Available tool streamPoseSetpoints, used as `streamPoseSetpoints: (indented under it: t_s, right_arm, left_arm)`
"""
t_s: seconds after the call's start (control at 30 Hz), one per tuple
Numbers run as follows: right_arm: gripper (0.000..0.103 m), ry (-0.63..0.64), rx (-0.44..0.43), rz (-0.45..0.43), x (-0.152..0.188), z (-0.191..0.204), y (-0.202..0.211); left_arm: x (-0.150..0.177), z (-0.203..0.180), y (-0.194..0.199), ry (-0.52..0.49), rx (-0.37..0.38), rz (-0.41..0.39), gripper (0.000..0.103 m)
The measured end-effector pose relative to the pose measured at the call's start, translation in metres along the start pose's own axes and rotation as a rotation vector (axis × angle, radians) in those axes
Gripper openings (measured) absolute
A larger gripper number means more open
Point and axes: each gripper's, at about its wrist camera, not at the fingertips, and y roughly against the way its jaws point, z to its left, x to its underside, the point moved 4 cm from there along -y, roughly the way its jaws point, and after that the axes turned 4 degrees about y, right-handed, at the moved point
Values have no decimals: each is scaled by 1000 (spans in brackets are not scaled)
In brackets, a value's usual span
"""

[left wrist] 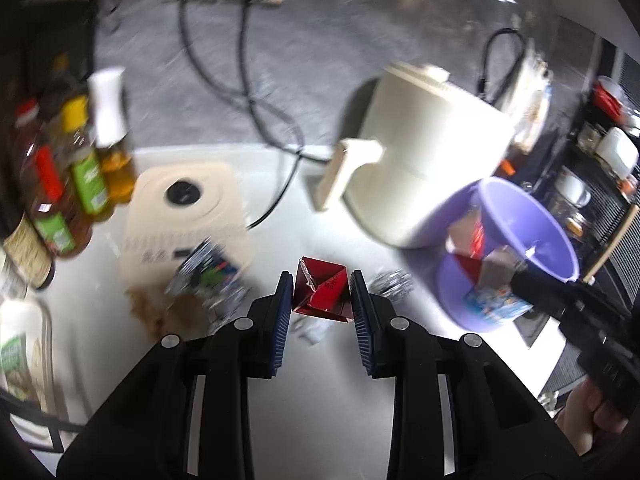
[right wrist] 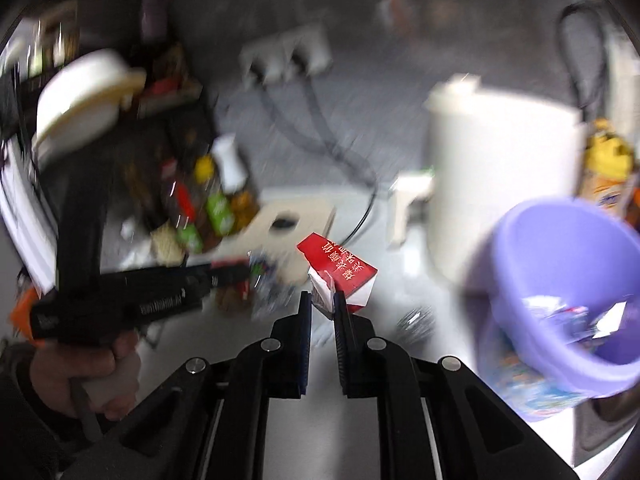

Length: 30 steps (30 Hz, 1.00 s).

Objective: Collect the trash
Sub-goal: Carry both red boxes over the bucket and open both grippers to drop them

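Note:
My left gripper (left wrist: 322,292) is shut on a crumpled dark red wrapper (left wrist: 320,291), held above the white counter (left wrist: 320,392). My right gripper (right wrist: 322,304) is shut on the white flap of a red and white carton (right wrist: 340,276) with Chinese print, lifted off the counter. The same carton (left wrist: 472,266) shows in the left wrist view, hanging over the purple trash bucket (left wrist: 524,224). The bucket (right wrist: 560,280) lies to the right in the right wrist view, with colourful packets inside. A crumpled foil snack wrapper (left wrist: 208,272) and a small foil ball (left wrist: 390,284) lie on the counter.
A cream air fryer (left wrist: 428,160) stands behind the bucket. A cream scale-like appliance (left wrist: 184,208) and several oil and sauce bottles (left wrist: 80,168) stand at the left. A brown spill (left wrist: 160,312) marks the counter. Black cords (left wrist: 248,92) run to wall sockets.

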Motion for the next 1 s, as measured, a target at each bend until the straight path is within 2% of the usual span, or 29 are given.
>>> streamPoseSetpoints:
  t_s: [0.17, 0.33, 0.7, 0.77, 1.0]
  right_arm:
    - [10, -44, 80, -109, -17, -27, 41]
    - [10, -43, 133, -157, -24, -40, 62]
    - [9, 0, 231, -166, -24, -58, 89]
    - [10, 24, 282, -183, -24, -60, 95]
    - [11, 51, 352, -195, -20, -77, 105]
  left_arm:
    - [-15, -37, 8, -62, 53, -27, 30]
    - [-28, -66, 10, -107, 96, -50, 30]
    - [-44, -118, 3, -165, 182, -69, 30]
    - [-47, -127, 2, -178, 196, -70, 30]
    - [-54, -165, -12, -235, 252, -60, 30]
